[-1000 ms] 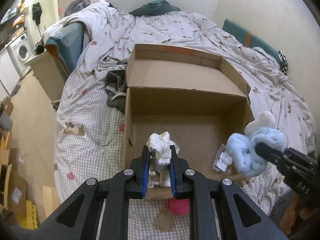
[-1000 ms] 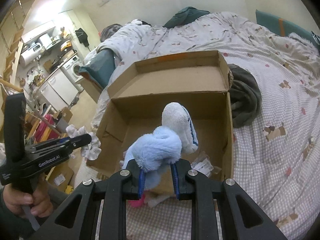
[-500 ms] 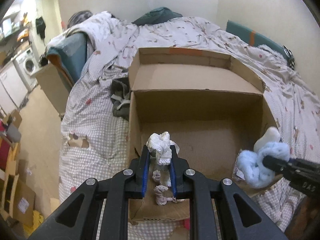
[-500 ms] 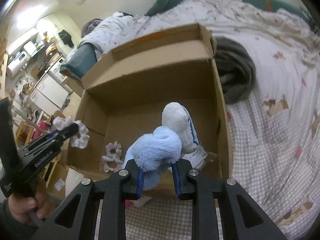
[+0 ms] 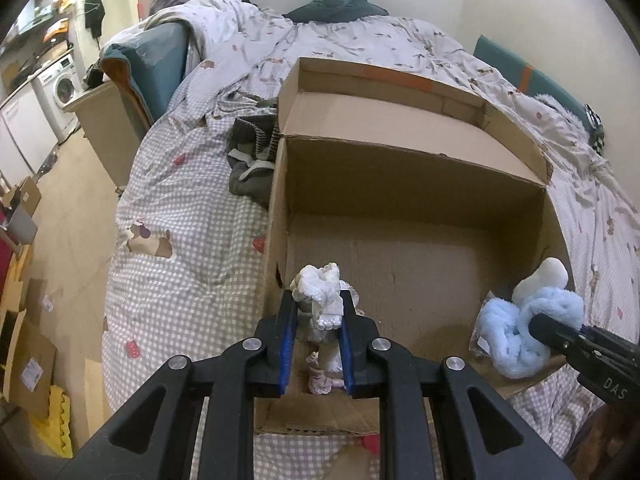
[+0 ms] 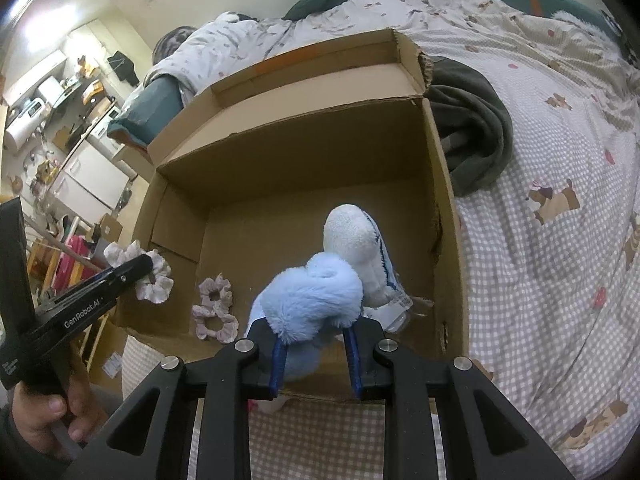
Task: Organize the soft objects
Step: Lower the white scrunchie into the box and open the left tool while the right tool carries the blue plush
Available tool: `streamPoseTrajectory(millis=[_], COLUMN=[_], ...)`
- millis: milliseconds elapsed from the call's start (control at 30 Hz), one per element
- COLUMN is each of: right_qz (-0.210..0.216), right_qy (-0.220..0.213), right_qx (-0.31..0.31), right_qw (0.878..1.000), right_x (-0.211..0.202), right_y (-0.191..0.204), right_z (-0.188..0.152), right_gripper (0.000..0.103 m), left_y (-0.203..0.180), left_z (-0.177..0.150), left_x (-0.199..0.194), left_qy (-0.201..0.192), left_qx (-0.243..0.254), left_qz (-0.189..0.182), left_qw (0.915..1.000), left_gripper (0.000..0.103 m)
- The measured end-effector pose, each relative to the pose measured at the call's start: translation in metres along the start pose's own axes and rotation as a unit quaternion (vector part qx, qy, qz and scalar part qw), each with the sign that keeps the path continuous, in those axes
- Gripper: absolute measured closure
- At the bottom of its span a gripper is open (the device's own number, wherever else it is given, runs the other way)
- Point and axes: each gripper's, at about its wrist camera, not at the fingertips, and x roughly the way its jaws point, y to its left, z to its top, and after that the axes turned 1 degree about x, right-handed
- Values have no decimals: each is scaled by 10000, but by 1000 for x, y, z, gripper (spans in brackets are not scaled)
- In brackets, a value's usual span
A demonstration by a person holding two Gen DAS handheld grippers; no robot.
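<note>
Both grippers have come forward over the near wall of the box (image 5: 416, 168) since a second ago, when they hung short of it. Left gripper (image 5: 318, 312) is clamped on a white scrunchie (image 5: 320, 290), held above the box's near left corner. Just below its fingertips, on the box floor, lie two pinkish scrunchies (image 6: 216, 312), touching each other. To its right, the right gripper (image 6: 314, 330) is clamped on a blue plush (image 6: 316, 296), whose white end (image 6: 354, 236) sticks out ahead of the fingers, over the near right part of the box. Under the plush a clear packet with a label (image 6: 394, 308) rests on the floor by the right wall. Beyond the box, its flap stands open. A dark garment (image 6: 472, 128) lies on the bed (image 6: 560, 280) just right of the box.
</note>
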Motion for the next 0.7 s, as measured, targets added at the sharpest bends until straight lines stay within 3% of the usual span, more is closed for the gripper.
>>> streamPoseTrajectory(millis=[333, 433, 500, 600, 700], right_qz=[-11, -11, -22, -44, -57], right_qy=[41, 42, 40, 49, 65], right_qx=[-98, -101, -103, -102, -86], right_qw=[9999, 9999, 9999, 9999, 9999], right_x=[1, 1, 1, 2, 3], right_y=[4, 5, 5, 6, 7], right_z=[-3, -4, -4, -4, -4], right_gripper=[76, 76, 76, 76, 72], left_y=[-8, -9, -10, -11, -12], left_z=[-3, -3, -4, -3, -3], left_x=[2, 3, 1, -2, -3], left_qy=[52, 72, 38, -30, -37], left_qx=[190, 208, 219, 209, 219], left_qz=[34, 15, 27, -56, -57], left_qw=[9998, 9998, 9997, 9998, 9997], left_gripper=[82, 71, 53, 44, 43])
